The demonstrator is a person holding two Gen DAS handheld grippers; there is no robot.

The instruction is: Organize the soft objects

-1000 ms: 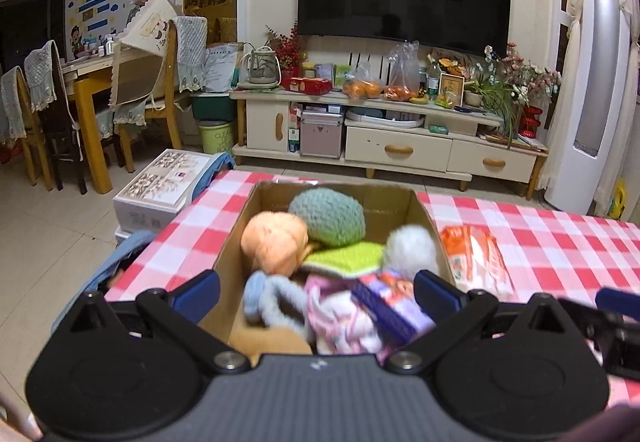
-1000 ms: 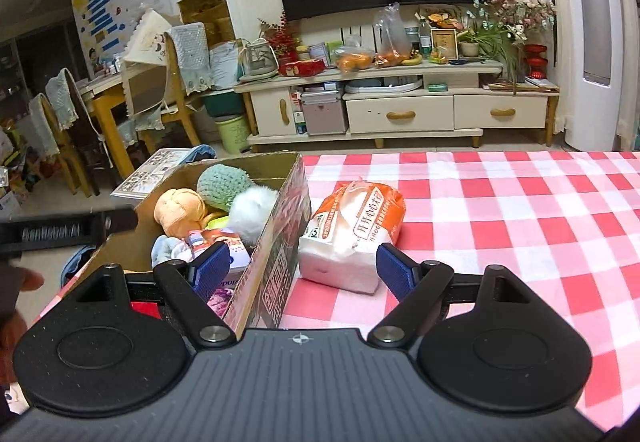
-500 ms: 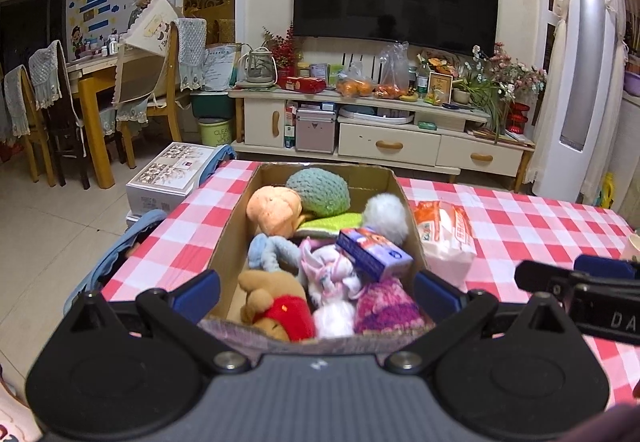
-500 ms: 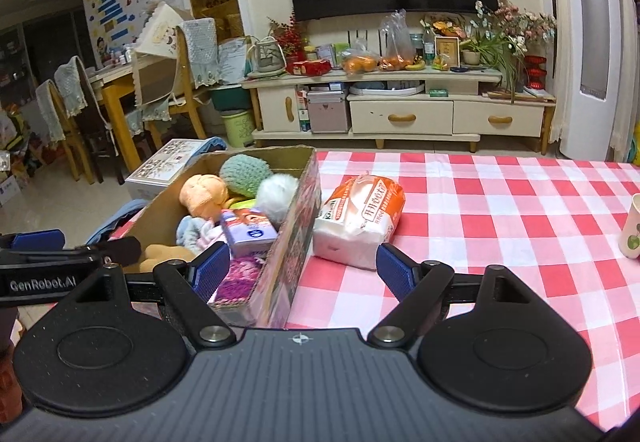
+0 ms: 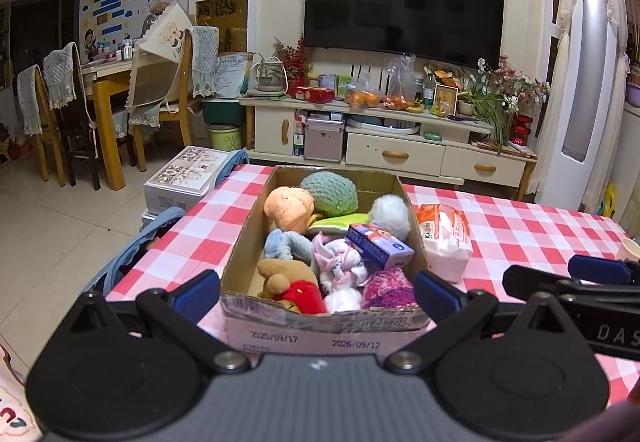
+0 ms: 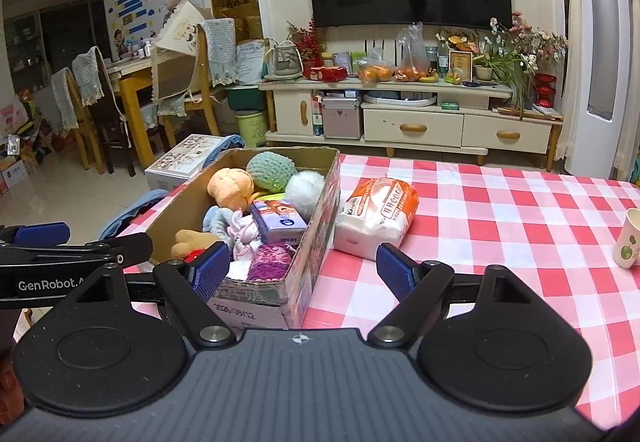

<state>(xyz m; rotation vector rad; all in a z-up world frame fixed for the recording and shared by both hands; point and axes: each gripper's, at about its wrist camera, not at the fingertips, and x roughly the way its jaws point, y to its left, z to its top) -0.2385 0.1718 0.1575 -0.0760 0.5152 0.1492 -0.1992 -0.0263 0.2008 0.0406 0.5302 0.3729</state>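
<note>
On the left, the left gripper [image 5: 316,292] sat wide open and empty, its blue pads either side of the near end of the brown cardboard box [image 5: 244,242], which ran lengthwise from near to far on the red-and-white checked tablecloth [image 6: 520,210]. The box was stuffed already: an orange plush [image 5: 288,207], a teal knitted ball [image 5: 330,192], a white fluffy pompom [image 5: 389,216], a small purple carton [image 5: 378,246], a yellow bear in a red shirt [image 5: 290,284] and a purple knitted thing [image 5: 387,288].

Just right of the box, touching or nearly touching its wall, lay the one soft thing not yet in, an orange-and-white plastic pack of tissues [image 6: 376,216]. It was straight ahead of the right gripper [image 6: 302,274], between its spread, empty pads but farther off, long axis near-to-far, so the right one looked the closer pick. A white paper cup [image 6: 630,238] stood far right.

Versus a second ago, both grippers had backed off toward the near side, so the whole box showed.
</note>
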